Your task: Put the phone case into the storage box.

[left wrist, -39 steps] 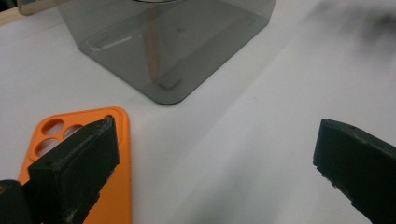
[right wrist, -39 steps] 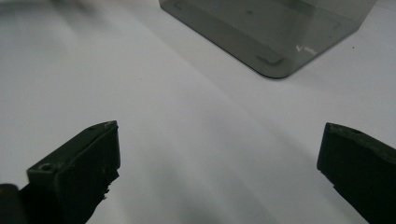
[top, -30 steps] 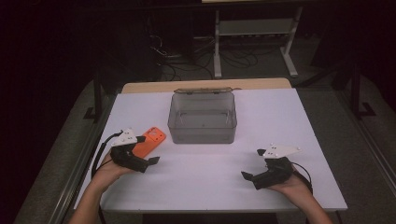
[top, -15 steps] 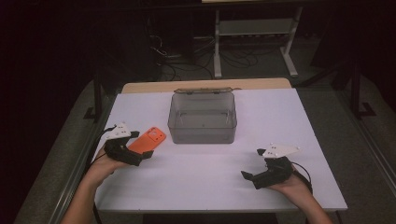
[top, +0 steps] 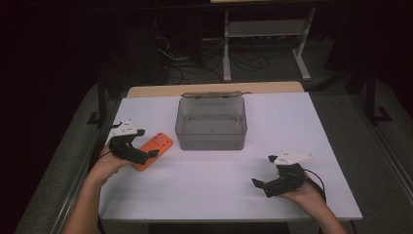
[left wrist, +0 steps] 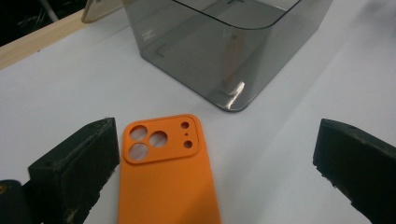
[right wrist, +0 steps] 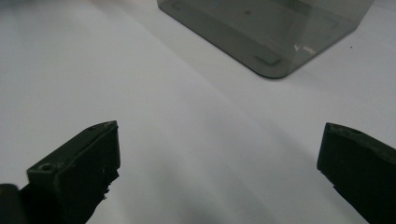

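An orange phone case (top: 155, 149) (left wrist: 166, 172) lies flat on the white table (top: 204, 190), camera cutouts facing up, left of a smoky clear plastic box (top: 211, 123) (left wrist: 224, 44). My left gripper (top: 142, 155) (left wrist: 210, 168) is open at the case's near end. In the left gripper view the case lies between the jaws, close to the left one, and neither jaw visibly touches it. At the front right, my right gripper (top: 261, 185) (right wrist: 215, 172) is open above bare table, with the box (right wrist: 271, 28) farther ahead of it.
The box stands open-topped at the table's middle back, a tan lid (top: 213, 94) behind it. A wooden strip (top: 214, 89) edges the far side. Beyond it stand a metal shelf frame (top: 265, 39) and cables on the dark floor.
My left gripper has drawn back to the left, off the top of the orange case, which shows more fully now. The right gripper has stayed put.
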A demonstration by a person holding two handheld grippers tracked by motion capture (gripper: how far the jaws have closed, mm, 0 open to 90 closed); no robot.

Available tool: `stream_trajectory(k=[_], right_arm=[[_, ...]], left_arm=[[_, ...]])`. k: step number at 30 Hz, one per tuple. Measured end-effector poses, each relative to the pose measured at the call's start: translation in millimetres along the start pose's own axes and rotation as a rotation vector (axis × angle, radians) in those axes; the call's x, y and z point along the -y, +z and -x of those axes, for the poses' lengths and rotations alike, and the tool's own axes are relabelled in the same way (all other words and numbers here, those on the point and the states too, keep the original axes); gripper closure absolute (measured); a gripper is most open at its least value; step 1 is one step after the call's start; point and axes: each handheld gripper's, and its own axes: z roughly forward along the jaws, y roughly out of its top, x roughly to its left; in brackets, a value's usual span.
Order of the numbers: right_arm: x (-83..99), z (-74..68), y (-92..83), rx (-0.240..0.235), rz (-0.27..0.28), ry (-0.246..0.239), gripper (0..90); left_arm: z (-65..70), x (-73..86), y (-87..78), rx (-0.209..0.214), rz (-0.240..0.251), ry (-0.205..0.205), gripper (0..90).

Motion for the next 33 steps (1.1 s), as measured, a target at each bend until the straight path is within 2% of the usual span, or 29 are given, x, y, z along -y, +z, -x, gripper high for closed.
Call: stream_trajectory(k=[10, 13, 23, 33], right_arm=[[-0.1, -0.2, 0.2, -0.001, 0.0, -0.002, 0.0], [-0.1, -0.1, 0.4, -0.002, 0.0, 0.0, 0.0], [-0.1, -1.0, 0.7, -0.005, -0.003, -0.004, 0.0], [-0.4, -1.7, 1.0, -0.006, -0.004, -0.008, 0.0]], left_arm=[[-8.8, -11.0, 3.6, -0.017, 0.007, 0.0, 0.0], [-9.4, -11.9, 6.2, -0.034, 0.008, -0.007, 0.0], [-15.2, -7.0, 12.2, -0.059, -0.036, -0.049, 0.0], [-24.0, -1.3, 14.6, -0.074, -0.091, -0.074, 0.0]])
